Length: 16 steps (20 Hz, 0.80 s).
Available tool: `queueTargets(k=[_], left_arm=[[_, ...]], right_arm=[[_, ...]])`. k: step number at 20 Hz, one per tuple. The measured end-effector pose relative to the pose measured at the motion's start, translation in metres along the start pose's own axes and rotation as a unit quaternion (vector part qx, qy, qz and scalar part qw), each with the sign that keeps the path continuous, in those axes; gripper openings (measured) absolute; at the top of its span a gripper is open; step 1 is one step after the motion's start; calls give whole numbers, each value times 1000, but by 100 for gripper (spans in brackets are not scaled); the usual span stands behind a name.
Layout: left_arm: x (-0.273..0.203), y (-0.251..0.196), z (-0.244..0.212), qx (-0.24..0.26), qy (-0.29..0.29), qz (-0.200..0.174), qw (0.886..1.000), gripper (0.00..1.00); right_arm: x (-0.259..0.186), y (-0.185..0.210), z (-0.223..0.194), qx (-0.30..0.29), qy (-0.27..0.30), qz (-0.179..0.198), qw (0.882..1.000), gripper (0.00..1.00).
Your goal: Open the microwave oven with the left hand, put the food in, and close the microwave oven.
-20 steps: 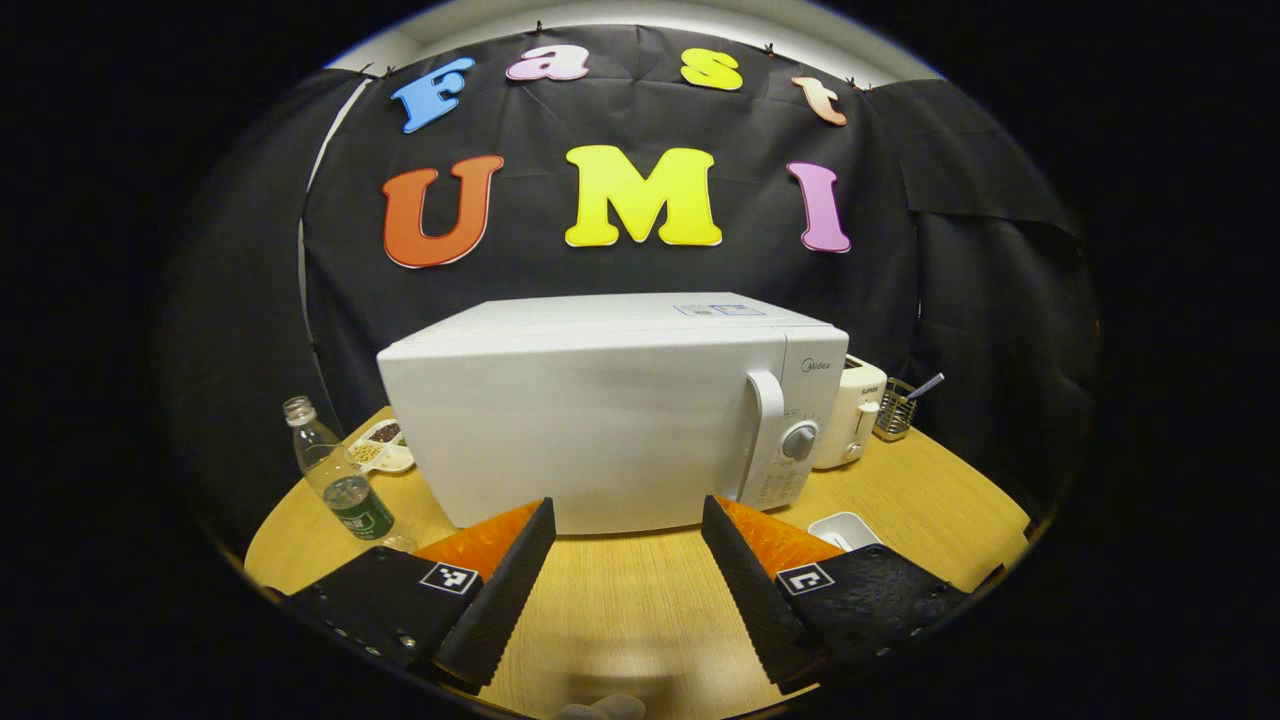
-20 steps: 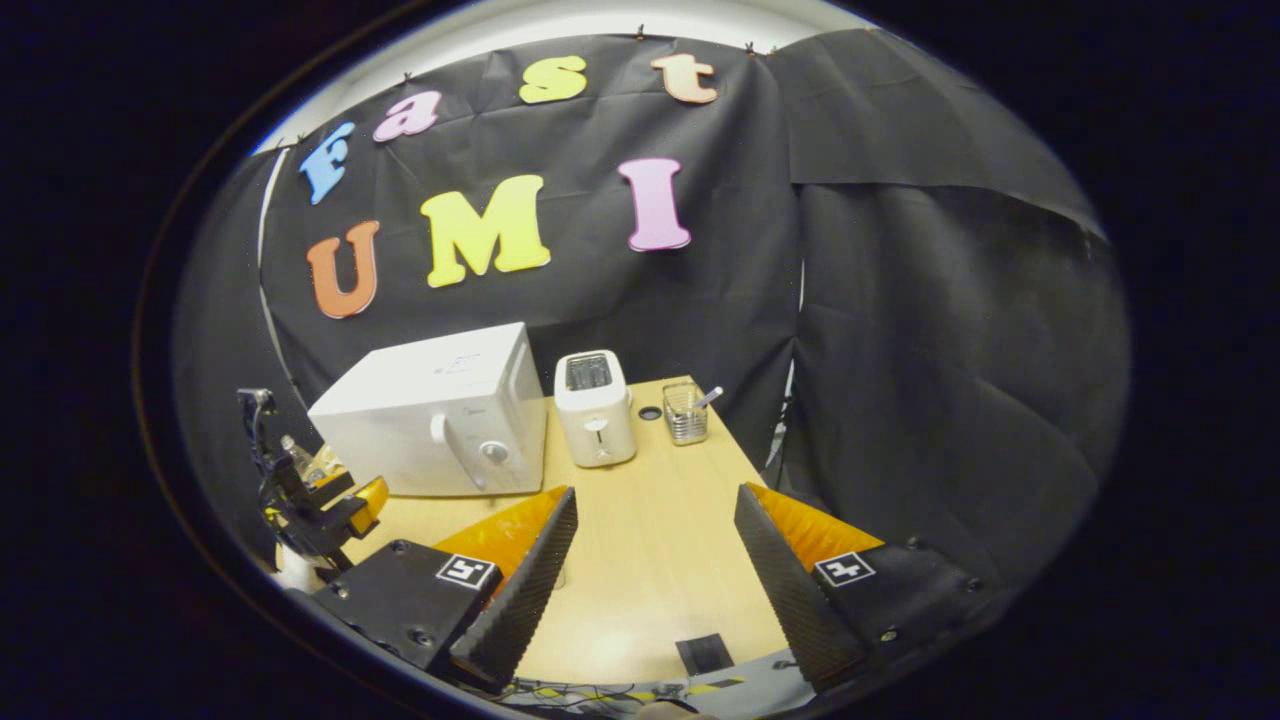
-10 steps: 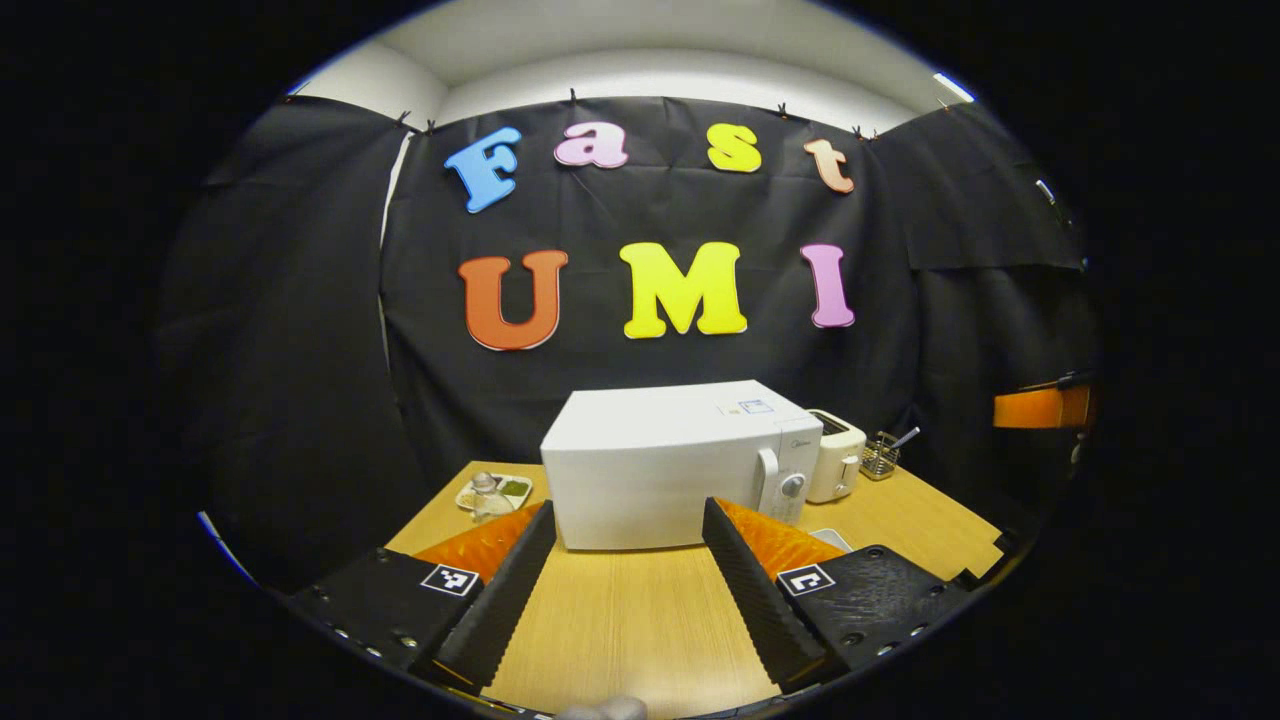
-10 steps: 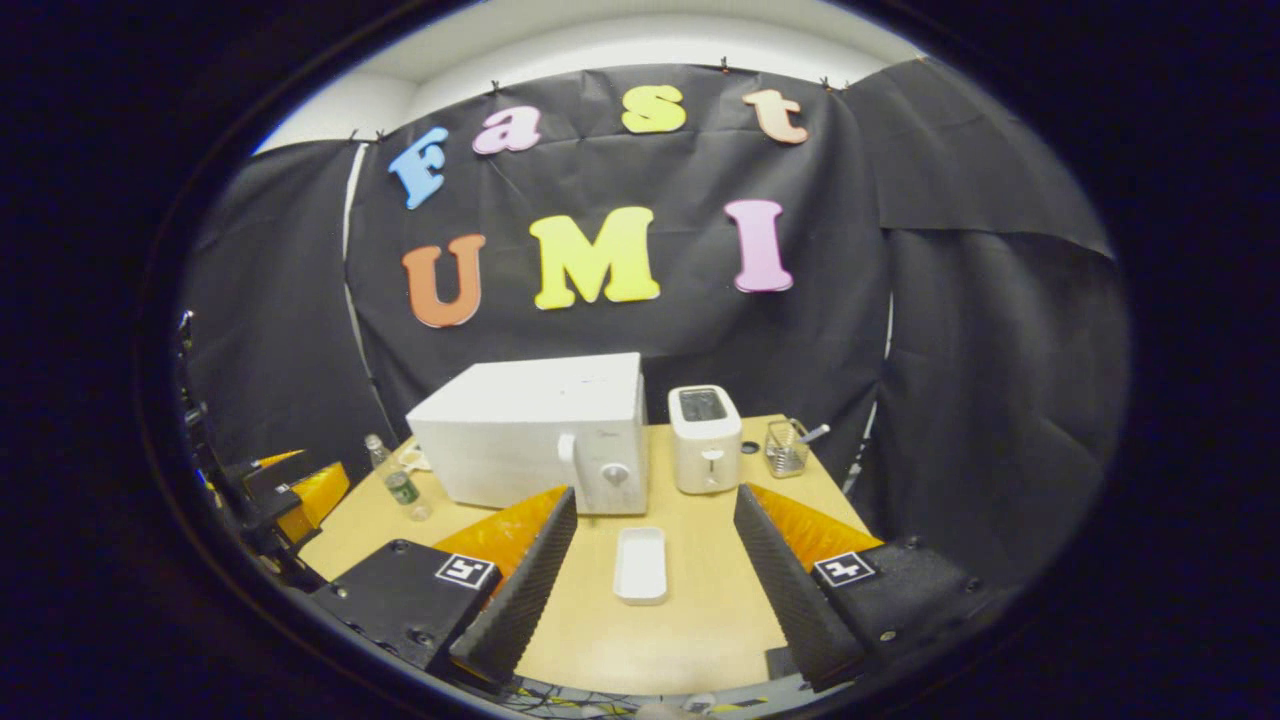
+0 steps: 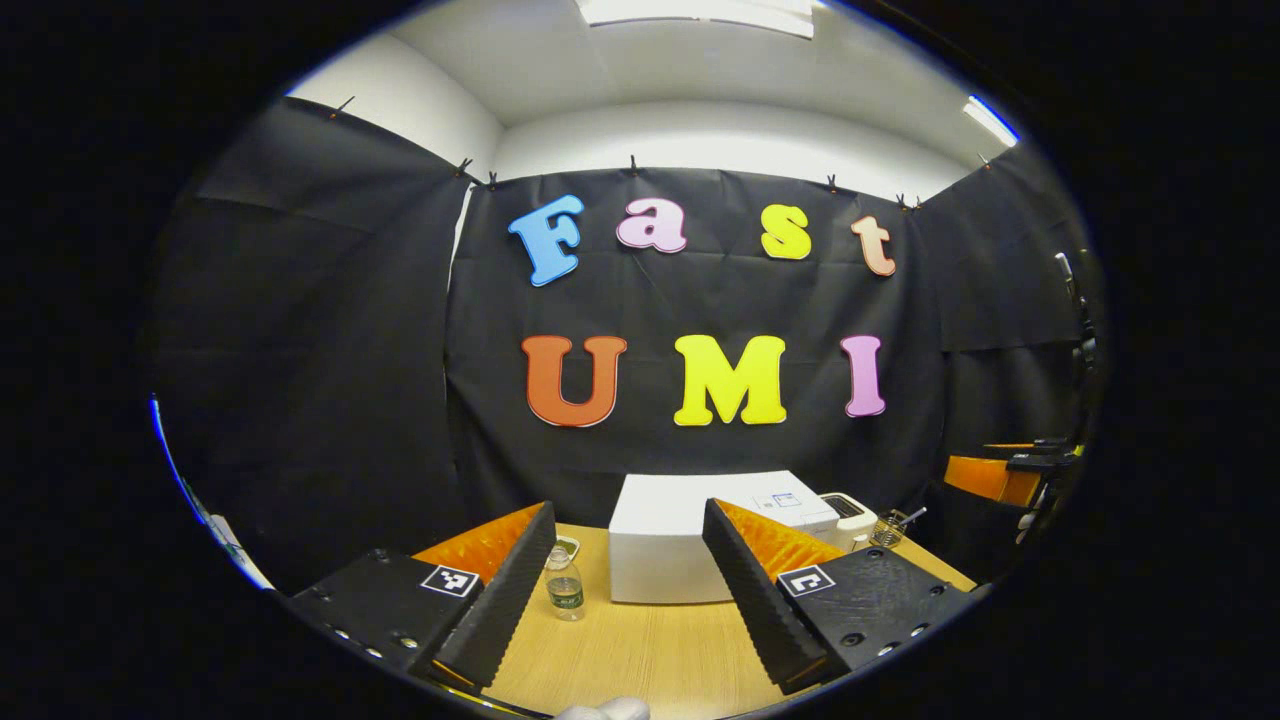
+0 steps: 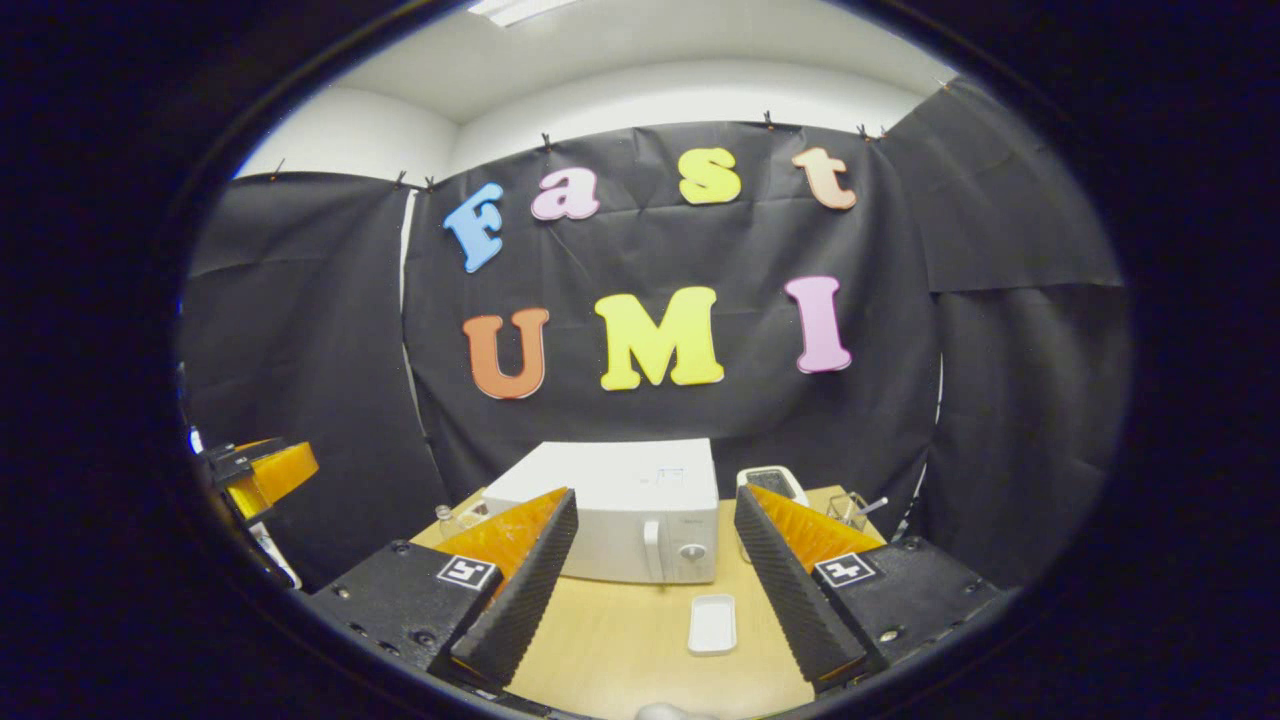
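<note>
The white microwave [image 6: 620,520] stands shut at the back of the wooden table [image 6: 610,640], against the black cloth wall. Its handle [image 6: 652,548] and dial [image 6: 690,552] face forward; the writing on its front and its top sticker is too small to read. A white tray [image 6: 712,624] lies just in front, apart from it. A toaster [image 6: 772,484] and wire holder [image 6: 850,508] stand to its right, a bottle [image 5: 565,588] to its left. The left gripper [image 5: 628,590] and right gripper [image 6: 652,585] hover spread wide, empty.
</note>
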<state>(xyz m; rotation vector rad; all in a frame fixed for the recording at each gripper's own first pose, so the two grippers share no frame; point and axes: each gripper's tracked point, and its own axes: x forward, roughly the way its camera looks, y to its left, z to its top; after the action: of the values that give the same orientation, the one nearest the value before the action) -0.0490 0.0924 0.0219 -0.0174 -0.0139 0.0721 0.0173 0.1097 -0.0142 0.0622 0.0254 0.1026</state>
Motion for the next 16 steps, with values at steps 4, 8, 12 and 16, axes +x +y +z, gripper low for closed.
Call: queueTargets(k=[4, 8, 12, 16], left_arm=[[8, 4, 9, -6, -6, -1, 1000, 92], [11, -6, 25, -6, -21, -19, 1000, 92], [14, -22, 31, -3, -28, -36, 999, 92], [11, -33, 35, 3, -33, -49, 998, 92]], right_arm=[[-11, 8, 29, -31, -28, 0, 999, 91], [-19, 0, 36, -38, -29, -19, 999, 100], [-24, -7, 40, -25, -28, -27, 999, 100], [-28, -12, 44, -27, -35, -33, 998, 100]])
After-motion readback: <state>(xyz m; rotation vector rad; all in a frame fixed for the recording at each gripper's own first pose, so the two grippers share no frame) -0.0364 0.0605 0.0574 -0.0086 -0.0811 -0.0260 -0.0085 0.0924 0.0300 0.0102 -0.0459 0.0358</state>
